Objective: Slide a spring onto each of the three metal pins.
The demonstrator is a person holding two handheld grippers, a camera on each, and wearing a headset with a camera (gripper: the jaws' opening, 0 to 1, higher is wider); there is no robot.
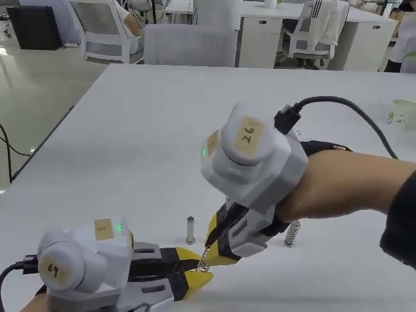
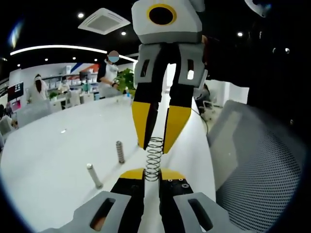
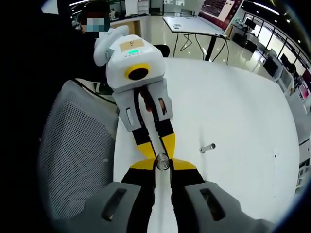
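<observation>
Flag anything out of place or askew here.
Nothing is spilled or damaged. One oddity: the spring is pinched by the left gripper and the right gripper at once, while a bare pin stands nearby.

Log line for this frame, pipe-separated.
left hand-held gripper: shut on spring | right hand-held gripper: shut on same spring | pin: bare | second spring: standing

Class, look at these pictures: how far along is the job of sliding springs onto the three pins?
Done, it seems: one sprung pin stands finished. In hand: the left gripper and the right gripper both grip a second spring between their fingers. Whether a pin sits inside it cannot be told. Left: the bare pin needs a spring.
</observation>
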